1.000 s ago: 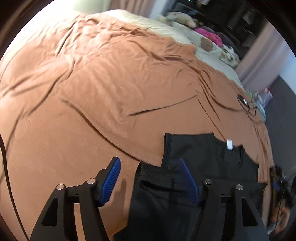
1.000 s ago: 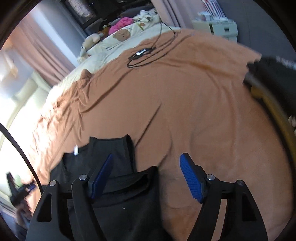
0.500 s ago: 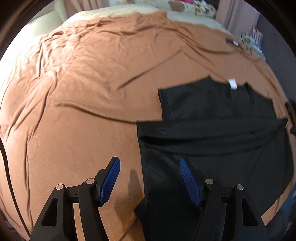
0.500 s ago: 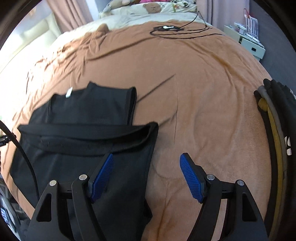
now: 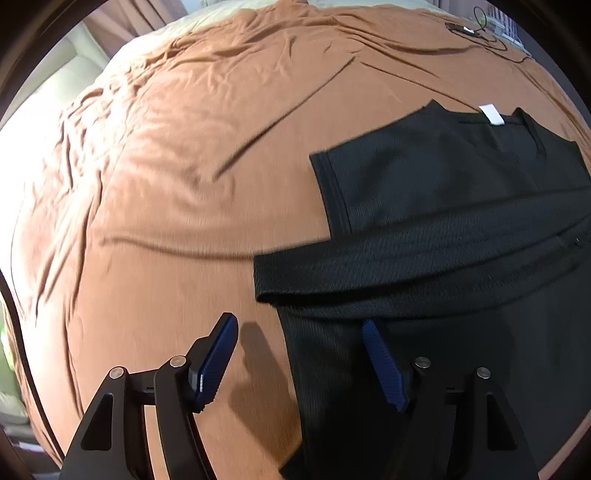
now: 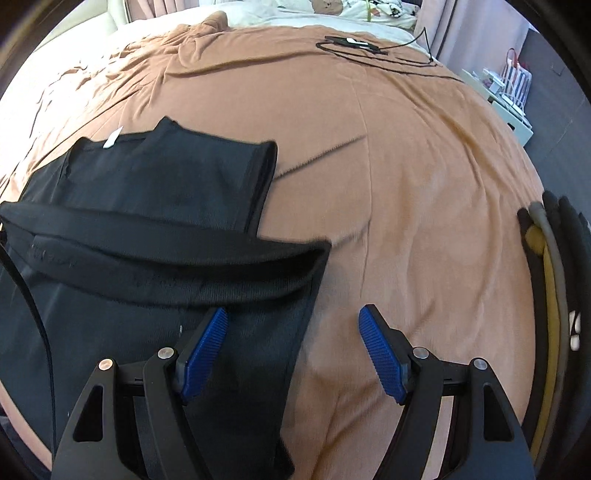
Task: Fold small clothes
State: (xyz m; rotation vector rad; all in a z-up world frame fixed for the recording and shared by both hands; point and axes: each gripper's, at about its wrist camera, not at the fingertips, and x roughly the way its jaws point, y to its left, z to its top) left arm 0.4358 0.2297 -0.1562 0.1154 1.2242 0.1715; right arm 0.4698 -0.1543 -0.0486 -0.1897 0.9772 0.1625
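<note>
A small black garment (image 5: 443,221) lies on the orange bedspread (image 5: 184,166), its bottom part folded up over the upper part, with a white neck label (image 5: 491,113) at the far end. My left gripper (image 5: 301,354) is open and empty, straddling the garment's left edge. The garment also shows in the right wrist view (image 6: 147,229). My right gripper (image 6: 293,347) is open and empty, straddling its right edge.
A black cable with a small device (image 6: 351,42) lies far back on the bedspread (image 6: 424,166). A stack of dark and yellow folded clothes (image 6: 550,277) sits at the right edge. Pillows and soft toys (image 6: 332,5) are at the head of the bed.
Both grippers have tilted down and drawn back from the fold, so the garment now fills more of each view. Both stay open.
</note>
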